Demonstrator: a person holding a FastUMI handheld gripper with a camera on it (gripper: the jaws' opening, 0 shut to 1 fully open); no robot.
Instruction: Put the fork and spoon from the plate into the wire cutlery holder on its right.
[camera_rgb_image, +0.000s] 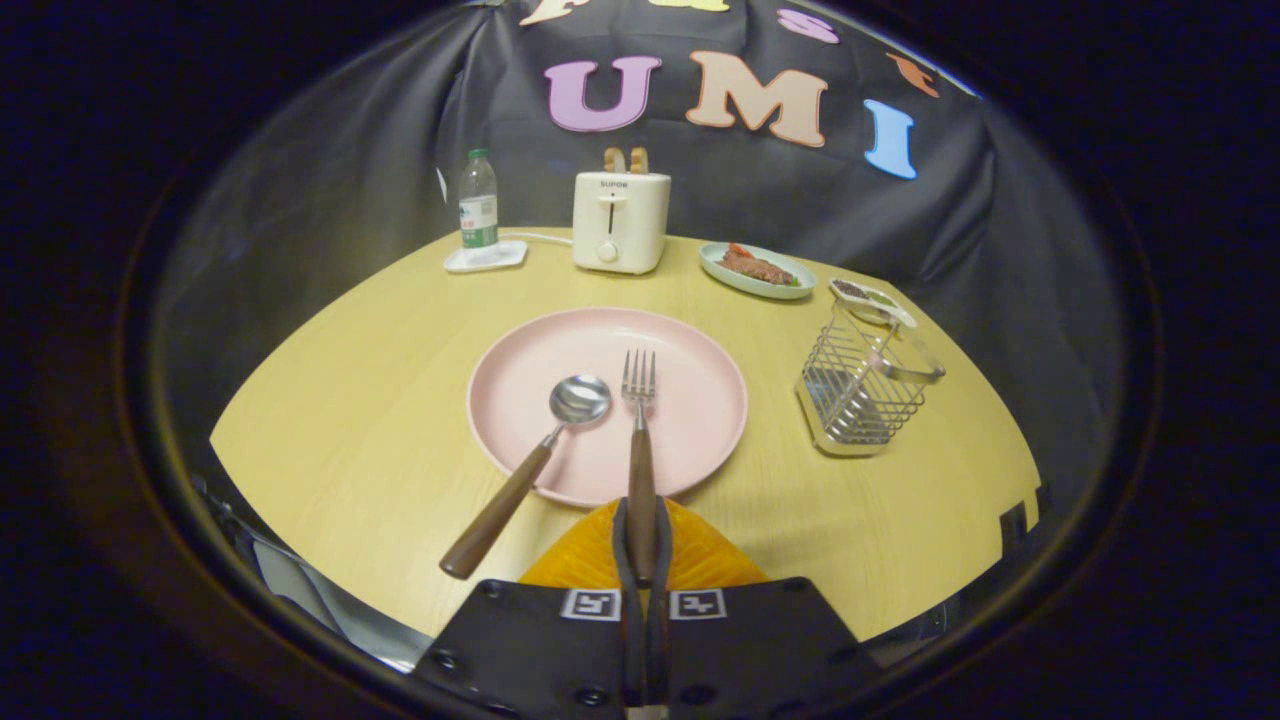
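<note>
Gripping the fork (640, 440) by the end of its wooden handle, the gripper (641, 545) has both fingers pinched tight on it, one on each side. The fork's tines rest on the pink plate (700, 360), pointing away toward the toaster (620, 220), and the handle runs straight back off the plate's near rim to the fingers. The spoon (535, 465) sits just left of the fork, bowl on the plate, its wooden handle angled out over the near-left rim onto the table (350, 420). The wire holder (865, 385) stands off to the right of the plate, apart from it, tilted a bit in this fisheye view. Behind it there's a small dish (872, 295), then a plate of food (757, 268) next to the toaster, and a water bottle (478, 205) on a white coaster at the back left.
</note>
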